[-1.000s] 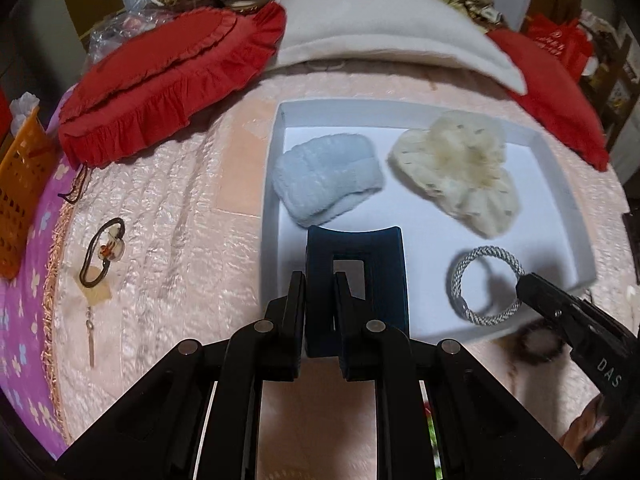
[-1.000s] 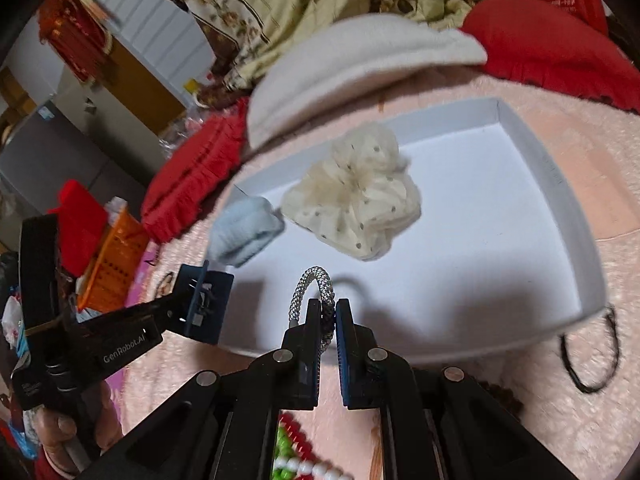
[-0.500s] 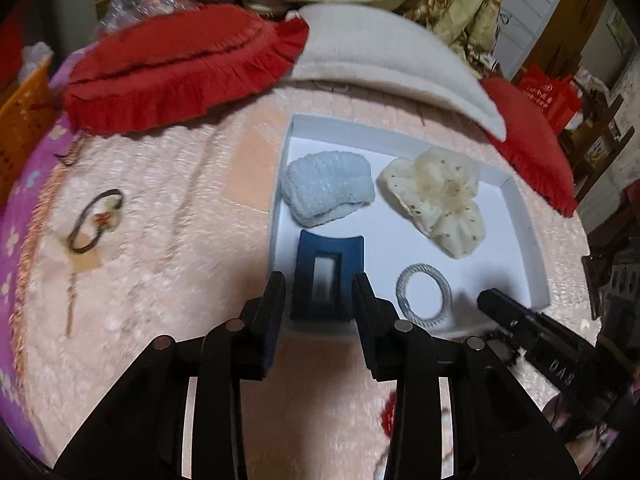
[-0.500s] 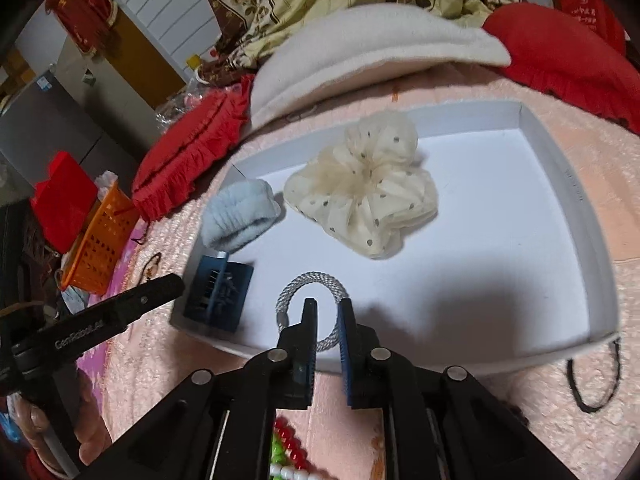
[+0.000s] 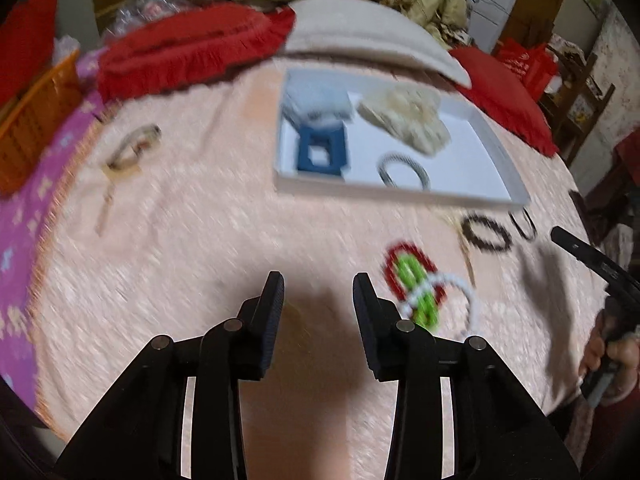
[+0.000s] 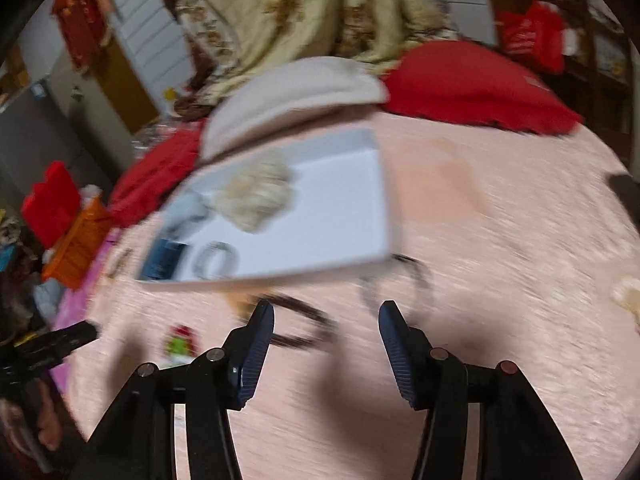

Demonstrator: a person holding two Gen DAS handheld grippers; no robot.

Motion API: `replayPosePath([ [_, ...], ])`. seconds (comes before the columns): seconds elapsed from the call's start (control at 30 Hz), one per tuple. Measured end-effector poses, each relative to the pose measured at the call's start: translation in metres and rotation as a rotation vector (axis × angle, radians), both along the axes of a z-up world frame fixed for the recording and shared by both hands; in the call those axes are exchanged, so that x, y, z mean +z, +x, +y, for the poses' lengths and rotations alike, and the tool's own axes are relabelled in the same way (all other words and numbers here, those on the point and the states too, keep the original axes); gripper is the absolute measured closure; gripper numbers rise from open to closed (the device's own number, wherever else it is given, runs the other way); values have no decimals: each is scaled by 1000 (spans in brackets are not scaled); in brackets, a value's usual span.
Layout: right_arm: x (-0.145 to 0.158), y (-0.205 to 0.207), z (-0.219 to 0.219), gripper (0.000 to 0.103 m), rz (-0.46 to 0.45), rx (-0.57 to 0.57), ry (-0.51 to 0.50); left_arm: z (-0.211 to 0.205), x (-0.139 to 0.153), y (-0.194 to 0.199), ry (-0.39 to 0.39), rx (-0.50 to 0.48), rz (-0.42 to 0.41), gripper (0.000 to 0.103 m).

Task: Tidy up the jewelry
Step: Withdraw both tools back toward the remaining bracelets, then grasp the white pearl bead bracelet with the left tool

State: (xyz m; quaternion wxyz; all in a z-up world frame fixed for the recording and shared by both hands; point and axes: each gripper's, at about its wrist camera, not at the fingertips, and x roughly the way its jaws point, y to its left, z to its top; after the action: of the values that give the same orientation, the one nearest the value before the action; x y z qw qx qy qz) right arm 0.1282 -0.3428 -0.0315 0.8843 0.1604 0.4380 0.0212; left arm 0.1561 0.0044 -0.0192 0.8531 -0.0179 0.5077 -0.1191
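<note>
A white tray (image 5: 400,194) lies on the pink bedspread and holds a dark blue hair claw (image 5: 320,154), a silver braided ring (image 5: 404,168), a pale blue scrunchie (image 5: 316,100) and a cream scrunchie (image 5: 404,118). The tray also shows in the right wrist view (image 6: 320,276). My left gripper (image 5: 318,290) is open and empty, pulled back over bare bedspread. My right gripper (image 6: 326,316) is open and empty over a dark bead bracelet (image 6: 304,324). A thin black hair tie (image 6: 400,280) lies just beyond it. Both views are blurred.
A red, green and white bead bracelet pile (image 5: 420,284) lies right of the left gripper. A dark bracelet (image 5: 486,234) and black tie (image 5: 524,224) lie before the tray. A brown cord bracelet (image 5: 132,148) lies far left. Red cushions (image 5: 192,48) and an orange basket (image 5: 32,120) border the bed.
The left gripper let go of the blue claw in the tray and drew back. The right gripper let go of the silver ring, opened wide and drew back toward the dark bracelet.
</note>
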Motion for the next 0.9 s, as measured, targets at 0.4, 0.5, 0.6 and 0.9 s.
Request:
replayPosePath([
  [0.4, -23, 14, -24, 51, 30, -47, -57, -54, -37, -4, -14, -87, 81, 68],
  [0.5, -27, 29, -22, 53, 34, -64, -86, -63, -45, -2, 14, -106, 82, 68],
  [0.6, -34, 43, -18, 68, 69, -74, -139, -71, -49, -1, 47, -118, 64, 69],
  [0.9, -35, 18, -21, 97, 107, -51, -169, -64, -41, -19, 33, -132, 61, 95],
])
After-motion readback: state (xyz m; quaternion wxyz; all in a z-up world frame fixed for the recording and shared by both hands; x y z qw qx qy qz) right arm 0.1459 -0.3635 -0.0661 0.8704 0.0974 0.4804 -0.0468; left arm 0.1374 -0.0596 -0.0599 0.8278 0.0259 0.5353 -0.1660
